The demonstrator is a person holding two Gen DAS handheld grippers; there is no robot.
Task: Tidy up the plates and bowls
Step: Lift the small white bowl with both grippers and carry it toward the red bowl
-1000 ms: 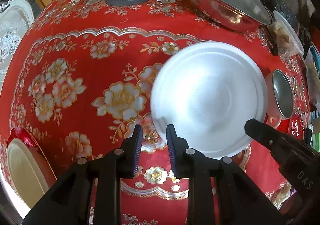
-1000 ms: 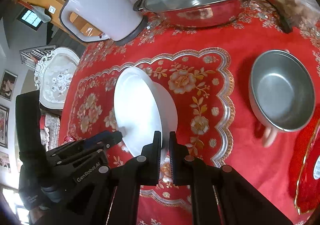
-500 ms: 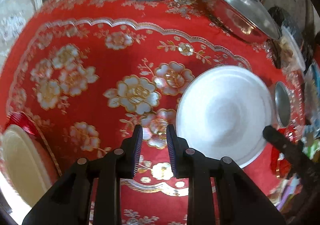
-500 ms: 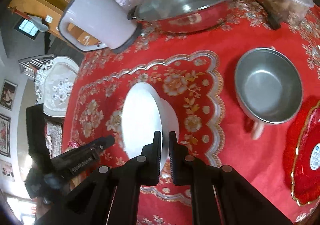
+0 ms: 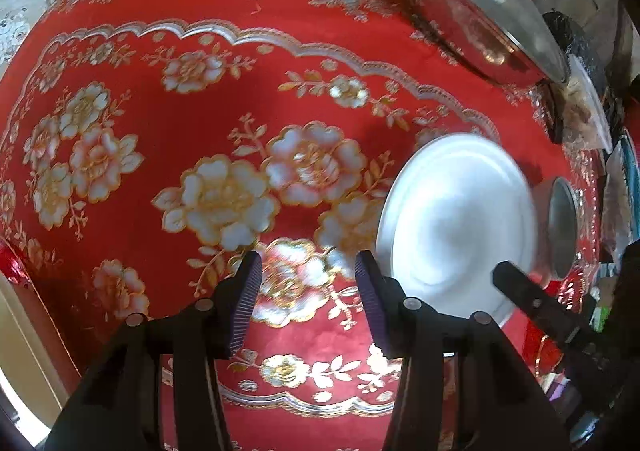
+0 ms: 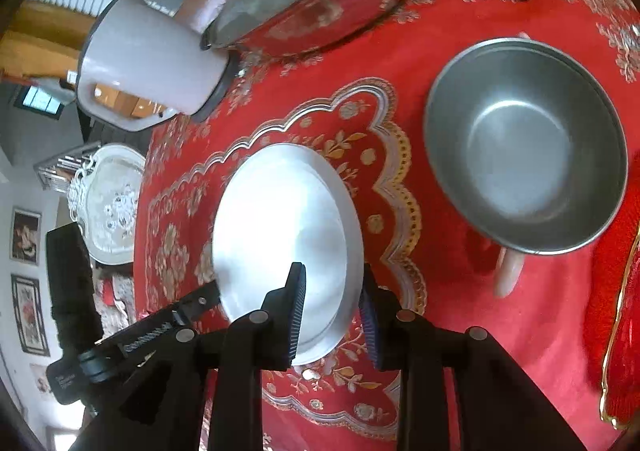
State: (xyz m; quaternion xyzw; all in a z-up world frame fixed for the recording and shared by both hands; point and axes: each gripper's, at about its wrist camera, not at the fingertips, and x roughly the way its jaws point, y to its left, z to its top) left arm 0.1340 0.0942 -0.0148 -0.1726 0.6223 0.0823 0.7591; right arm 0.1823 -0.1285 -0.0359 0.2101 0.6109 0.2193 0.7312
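Ribbed fingers (image 6: pixel 295 315) perhaps straddling glossy round plate (image 6: pixel 280 227)

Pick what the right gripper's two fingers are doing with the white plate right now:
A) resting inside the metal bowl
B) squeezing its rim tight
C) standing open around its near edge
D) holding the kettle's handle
C: in the right wrist view the right gripper has its jaws spread apart on either side of the near edge of the white plate, with gaps showing, while the metal bowl sits apart to the right.
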